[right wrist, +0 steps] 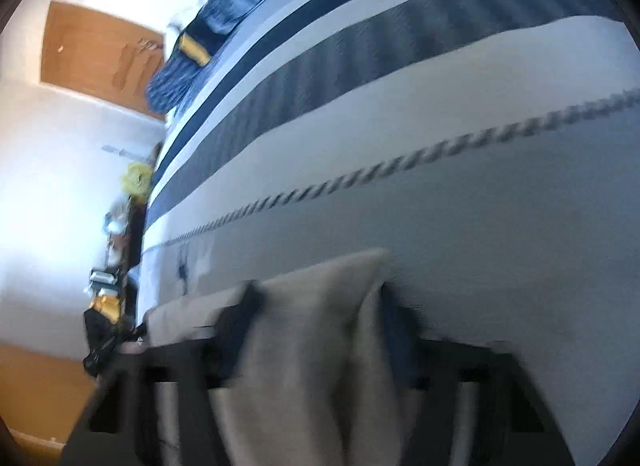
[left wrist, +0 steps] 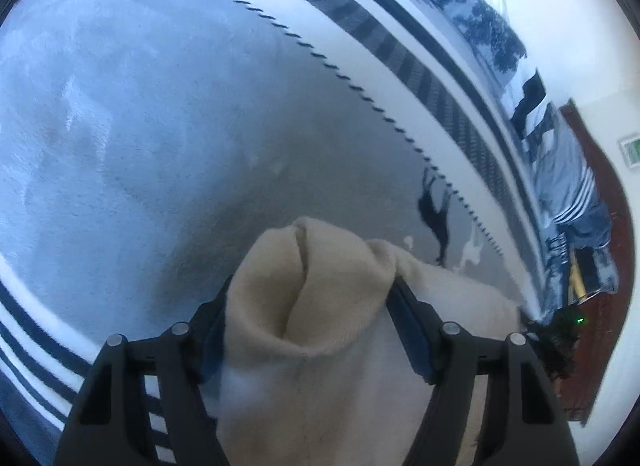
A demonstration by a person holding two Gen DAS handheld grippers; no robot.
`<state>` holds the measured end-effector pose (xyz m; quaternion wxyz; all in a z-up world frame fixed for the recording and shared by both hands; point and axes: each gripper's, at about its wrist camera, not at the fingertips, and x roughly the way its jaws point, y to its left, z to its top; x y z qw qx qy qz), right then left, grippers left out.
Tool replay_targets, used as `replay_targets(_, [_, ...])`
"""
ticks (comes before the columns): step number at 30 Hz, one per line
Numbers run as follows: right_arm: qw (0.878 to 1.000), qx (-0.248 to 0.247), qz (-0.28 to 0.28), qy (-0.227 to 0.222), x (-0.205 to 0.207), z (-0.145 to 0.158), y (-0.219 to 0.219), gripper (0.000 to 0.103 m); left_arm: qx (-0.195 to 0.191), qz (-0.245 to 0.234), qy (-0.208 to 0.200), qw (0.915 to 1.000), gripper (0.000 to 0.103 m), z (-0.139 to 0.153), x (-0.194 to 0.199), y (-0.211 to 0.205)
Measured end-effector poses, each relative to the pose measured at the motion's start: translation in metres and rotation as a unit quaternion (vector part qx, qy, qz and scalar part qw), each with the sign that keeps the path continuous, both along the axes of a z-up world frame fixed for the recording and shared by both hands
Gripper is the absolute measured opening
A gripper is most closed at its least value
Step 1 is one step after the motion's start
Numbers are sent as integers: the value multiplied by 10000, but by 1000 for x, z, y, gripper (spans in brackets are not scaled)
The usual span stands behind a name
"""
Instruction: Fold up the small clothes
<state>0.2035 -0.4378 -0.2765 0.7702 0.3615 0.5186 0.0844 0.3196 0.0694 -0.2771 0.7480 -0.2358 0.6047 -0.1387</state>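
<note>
Cream cloth [left wrist: 320, 306] fills the bottom centre of my left wrist view, bunched between the black fingers of my left gripper [left wrist: 312, 298], whose pads press its sides. My right gripper [right wrist: 316, 306], blurred at the bottom of its own view, is likewise clamped on a fold of this cloth [right wrist: 320, 346]. Behind it spreads the bed's pale blanket [left wrist: 140, 125], with dark stripes [right wrist: 400, 53] along its edge and a dark stitched line [left wrist: 320, 57].

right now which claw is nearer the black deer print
Left. The black deer print lies just past the left claw, to its right; it sits farther off, left of the right claw.
</note>
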Motion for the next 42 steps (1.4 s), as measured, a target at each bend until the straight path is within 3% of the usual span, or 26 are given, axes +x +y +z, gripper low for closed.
replay_targets(1, [9999,-116,36,-15,1,2,2,46,-182,32,48,9998,51,-1,1,0])
replay_targets(2, [9999,-152,49,-20,1,2,4,42,-241,60,91,9997,48,-1,1,0])
replay_targets(3, [9998,-197,18,46,1,2,4,28,-219,75,91,9997,43,-1,1,-2])
replay_targets(5, [9999,-137,-8,95,1,0,4,15,17,-19,-64,10000,30,4,-2,-9])
replay_targets(7, [9995,-307,36,41,-2,6,8,13,-10,25,-211,9998,15,14,-8,-8])
replay_targets(15, [9913,-918,-247,-910,-31,91,15,8,104,-116,-1423,9897,12,101,-40,-15])
replay_targets(18, [9859,-965,-416,-1304,-37,124,14,8,-160,-53,-1695,9854,12,134,-29,-12])
replay_targets(21, [9818,-955,-502,-1565,-26,152,5,8,-175,-151,-1880,9819,12,158,-4,-19])
replay_targets(26, [9797,-1163,-554,-1538,21,158,-8,8,-5,-296,-1840,9825,12,153,56,-45])
replay_targets(30, [9817,-1338,-574,-1225,71,131,-20,8,74,-239,-1618,9865,12,120,104,-61])
replay_targets(32, [9856,-1293,-606,-908,96,104,-28,9,121,-182,-1381,9902,13,94,126,-66])
replay_targets(34, [9890,-1215,-604,-592,112,77,-31,12,429,-173,-1090,9930,15,69,138,-74])
replay_targets(36, [9906,-1227,-562,-242,123,45,-35,12,1062,-228,-908,9899,15,51,142,-79])
replay_targets(38, [9909,-1229,-544,-53,114,33,-35,12,1177,-327,-887,9885,21,48,134,-74])
replay_targets(40, [9924,-1048,-617,-166,94,40,-35,13,1361,-364,-988,9851,51,55,118,-64])
replay_targets(41, [9921,-1000,-691,-309,71,52,-32,20,1441,-259,-1111,9830,59,63,102,-56])
replay_targets(42, [9915,-962,-744,-463,54,60,-29,44,1437,-192,-1207,9820,70,68,89,-50])
